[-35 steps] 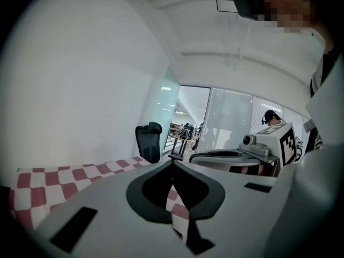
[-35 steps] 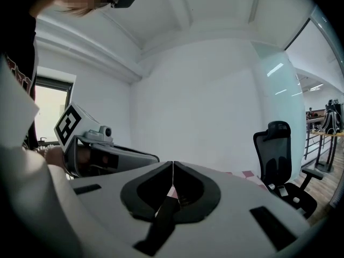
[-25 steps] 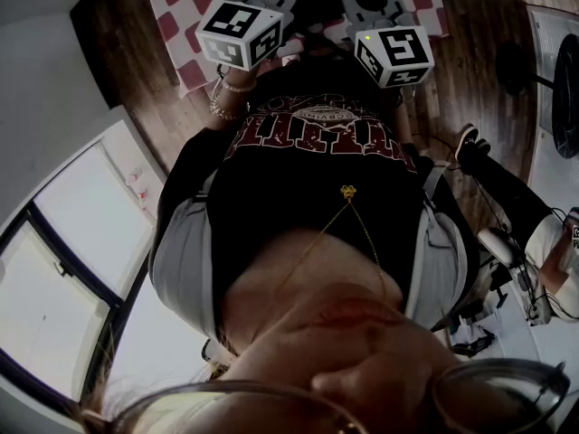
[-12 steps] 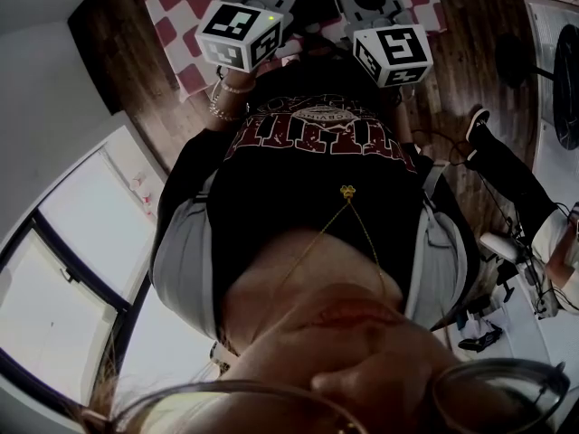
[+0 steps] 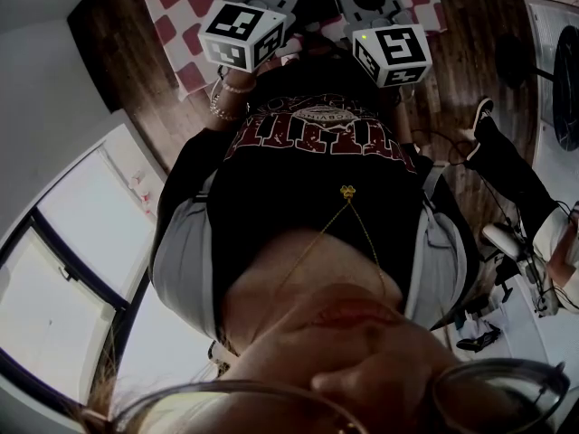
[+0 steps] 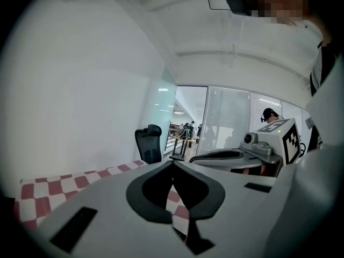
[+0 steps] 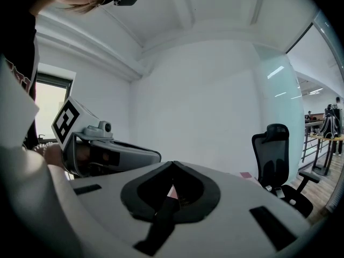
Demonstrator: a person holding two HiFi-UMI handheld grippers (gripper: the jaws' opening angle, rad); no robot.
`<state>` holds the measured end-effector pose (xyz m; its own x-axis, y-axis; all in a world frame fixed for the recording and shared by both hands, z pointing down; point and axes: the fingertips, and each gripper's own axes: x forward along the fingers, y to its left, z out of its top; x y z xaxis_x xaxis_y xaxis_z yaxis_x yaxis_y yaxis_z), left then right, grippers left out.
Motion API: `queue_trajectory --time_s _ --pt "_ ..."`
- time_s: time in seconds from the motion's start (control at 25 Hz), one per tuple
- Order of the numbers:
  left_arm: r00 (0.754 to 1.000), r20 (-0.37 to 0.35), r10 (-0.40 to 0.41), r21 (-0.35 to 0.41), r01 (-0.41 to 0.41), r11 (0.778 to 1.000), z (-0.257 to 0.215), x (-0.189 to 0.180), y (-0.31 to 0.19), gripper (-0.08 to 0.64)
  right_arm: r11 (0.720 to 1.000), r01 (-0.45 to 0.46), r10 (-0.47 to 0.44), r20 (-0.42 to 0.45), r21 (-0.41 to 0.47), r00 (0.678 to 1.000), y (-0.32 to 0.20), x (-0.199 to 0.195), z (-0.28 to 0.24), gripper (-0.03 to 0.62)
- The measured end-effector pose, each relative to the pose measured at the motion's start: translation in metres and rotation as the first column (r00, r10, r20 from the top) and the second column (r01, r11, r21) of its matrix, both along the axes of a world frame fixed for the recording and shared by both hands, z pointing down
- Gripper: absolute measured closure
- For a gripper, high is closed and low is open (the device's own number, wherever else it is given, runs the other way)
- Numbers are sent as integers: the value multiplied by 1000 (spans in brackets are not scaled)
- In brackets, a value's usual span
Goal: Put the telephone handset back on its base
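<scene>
telephone handset and base appear in no view, so progress can't be judged. left gripper (image 6: 173, 163) and right gripper (image 7: 172, 164) hover above the checkered surface (image 6: 48, 190), jaws together, holding nothing.

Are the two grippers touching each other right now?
Apart. The head view shows the left gripper and right gripper side by side in front of the person, with a plain gap between them.

A checked cloth (image 6: 54, 187) lies beneath the left tongs (image 6: 173, 163), a black office chair (image 7: 274, 155) beyond the right tongs (image 7: 172, 164), seemingly by a glass wall (image 7: 282, 79).
</scene>
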<state>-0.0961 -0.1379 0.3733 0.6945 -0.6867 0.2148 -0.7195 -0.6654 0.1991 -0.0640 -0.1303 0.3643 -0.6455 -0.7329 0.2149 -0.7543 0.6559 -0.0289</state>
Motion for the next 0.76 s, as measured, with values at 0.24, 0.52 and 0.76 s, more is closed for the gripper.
queue_trajectory --time_s 0.24,0.52,0.76 --pt "1000 2 3 0 -3 1000 1 3 1 551 1000 0 0 -4 -1 1000 1 2 0 574" --pt "997 74 1 25 -3 1000 3 4 1 551 1000 0 0 -15 -6 1000 2 3 2 574" --pt "997 82 -1 21 -1 1000 5 2 2 551 1000 2 -2 -16 -8 1000 3 1 3 574"
